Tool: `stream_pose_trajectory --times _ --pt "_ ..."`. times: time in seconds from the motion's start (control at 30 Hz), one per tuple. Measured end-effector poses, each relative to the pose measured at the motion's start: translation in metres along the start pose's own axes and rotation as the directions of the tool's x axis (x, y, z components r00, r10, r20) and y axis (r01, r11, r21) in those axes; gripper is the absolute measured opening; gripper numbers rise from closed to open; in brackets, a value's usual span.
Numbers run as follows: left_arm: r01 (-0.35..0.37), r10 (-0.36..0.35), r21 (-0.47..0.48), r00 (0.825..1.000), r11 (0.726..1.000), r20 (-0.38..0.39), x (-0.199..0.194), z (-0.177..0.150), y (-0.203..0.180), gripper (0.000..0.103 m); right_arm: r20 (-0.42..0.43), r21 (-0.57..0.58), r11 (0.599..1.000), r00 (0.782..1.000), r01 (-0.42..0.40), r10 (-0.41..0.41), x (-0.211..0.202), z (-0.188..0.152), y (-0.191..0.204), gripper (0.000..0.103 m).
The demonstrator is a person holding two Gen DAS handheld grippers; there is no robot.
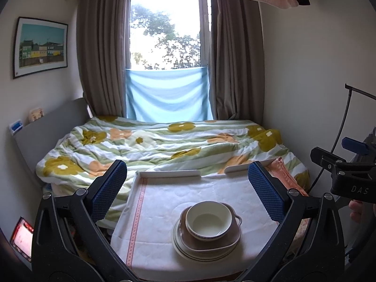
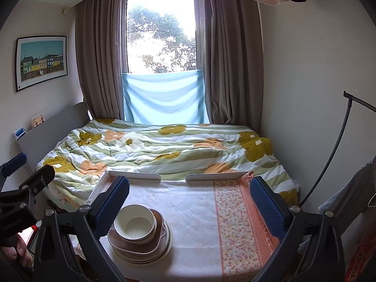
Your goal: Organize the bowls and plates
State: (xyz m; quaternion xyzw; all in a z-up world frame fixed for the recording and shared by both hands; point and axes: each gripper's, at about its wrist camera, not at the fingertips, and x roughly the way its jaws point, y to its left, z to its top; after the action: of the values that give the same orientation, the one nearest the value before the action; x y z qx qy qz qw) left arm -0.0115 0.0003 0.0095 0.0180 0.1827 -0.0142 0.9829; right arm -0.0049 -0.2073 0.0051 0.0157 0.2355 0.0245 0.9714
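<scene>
A cream bowl [image 1: 205,221] sits on a brown squarish dish [image 1: 231,236], which rests on a stack of cream plates [image 1: 181,246] on the cloth-covered table [image 1: 164,202]. The stack also shows in the right wrist view: bowl [image 2: 135,223], brown dish [image 2: 131,245], plates [image 2: 165,246]. My left gripper [image 1: 188,188] is open and empty, above and behind the stack. My right gripper [image 2: 189,199] is open and empty, to the right of the stack. Its left finger [image 2: 112,206] is close beside the bowl.
A bed with a flowered duvet [image 1: 152,141] lies just beyond the table. White raised rails [image 1: 169,173] edge the table's far side. An orange-patterned cloth strip [image 2: 235,223] covers the table's right part. A black stand pole [image 2: 329,164] rises at the right.
</scene>
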Motion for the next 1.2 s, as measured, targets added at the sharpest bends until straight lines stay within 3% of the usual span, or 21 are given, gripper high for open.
stream_pose_trajectory --times 0.8,1.2 --pt "-0.002 0.002 -0.008 1.0 1.0 0.003 0.004 0.001 0.0 0.103 0.0 -0.003 1.0 1.0 0.002 -0.002 0.002 -0.001 -0.001 0.102" --pt "-0.039 0.039 -0.027 0.999 0.999 0.026 0.013 0.001 0.004 0.103 -0.009 0.006 1.0 1.0 0.009 -0.009 0.009 -0.002 -0.001 0.102"
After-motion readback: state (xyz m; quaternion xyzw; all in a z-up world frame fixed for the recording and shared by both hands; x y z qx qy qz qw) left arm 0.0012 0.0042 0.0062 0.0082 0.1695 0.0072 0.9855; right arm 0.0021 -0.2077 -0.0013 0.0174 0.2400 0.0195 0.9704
